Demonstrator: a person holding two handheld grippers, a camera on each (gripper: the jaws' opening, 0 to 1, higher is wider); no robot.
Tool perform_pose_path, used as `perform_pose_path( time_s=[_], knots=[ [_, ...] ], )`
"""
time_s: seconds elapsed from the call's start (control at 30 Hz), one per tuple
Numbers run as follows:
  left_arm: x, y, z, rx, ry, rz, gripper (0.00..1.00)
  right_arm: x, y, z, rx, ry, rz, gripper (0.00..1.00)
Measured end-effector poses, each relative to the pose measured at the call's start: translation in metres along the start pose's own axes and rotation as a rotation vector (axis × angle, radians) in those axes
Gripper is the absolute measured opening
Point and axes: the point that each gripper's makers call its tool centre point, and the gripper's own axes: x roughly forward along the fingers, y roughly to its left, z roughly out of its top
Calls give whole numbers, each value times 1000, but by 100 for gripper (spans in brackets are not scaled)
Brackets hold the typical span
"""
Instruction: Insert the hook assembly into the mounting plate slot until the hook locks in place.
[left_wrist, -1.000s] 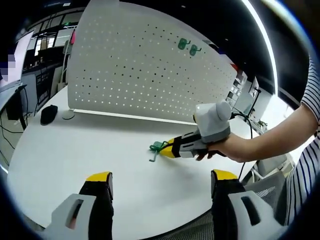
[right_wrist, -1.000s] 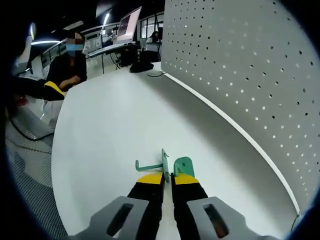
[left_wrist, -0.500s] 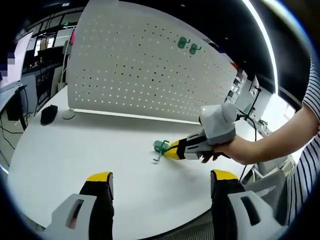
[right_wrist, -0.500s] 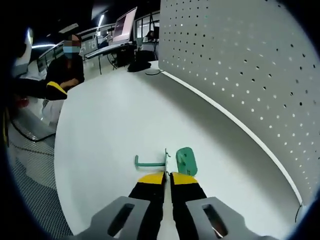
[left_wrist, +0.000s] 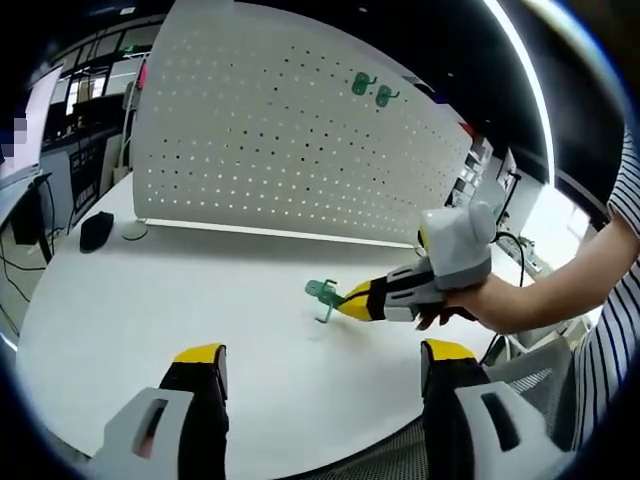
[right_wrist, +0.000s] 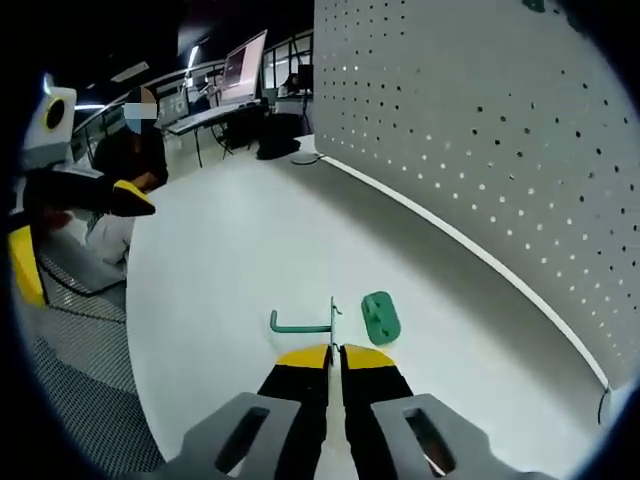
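Hook lifted clear of the table; insertion not yet begun.

Over the last second the right gripper (left_wrist: 352, 298), jaws closed on the green hook (right_wrist: 318, 322), had raised it off the white table (left_wrist: 150, 300) and moved it right, away from the near edge; by judgement this was the carry phase toward the pegboard (left_wrist: 290, 130). The left gripper (left_wrist: 315, 362) stayed wide open and empty above the near edge. The left gripper view showed two green hooks already mounted (left_wrist: 370, 90) high on the board; the right gripper view showed the held hook's arm and oval pad close up, still apart from the board.
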Motion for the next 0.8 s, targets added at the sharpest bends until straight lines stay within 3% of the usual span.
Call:
perform_pose_path(
  time_s=[0.23, 0.4, 0.63, 0.8],
  knots=[
    [2, -3, 1, 3, 13, -3, 80, -21, -3, 26, 34, -109, -34, 1],
    [5, -5, 12, -21, 8, -13, 80, -38, -6, 47, 47, -196, -60, 1],
    [13, -14, 50, -71, -40, -46, 80, -63, -2, 71, 56, -305, -72, 1],
    [22, -29, 77, -180, -69, -120, 79, -85, -4, 89, 90, -397, -86, 1]
  ],
)
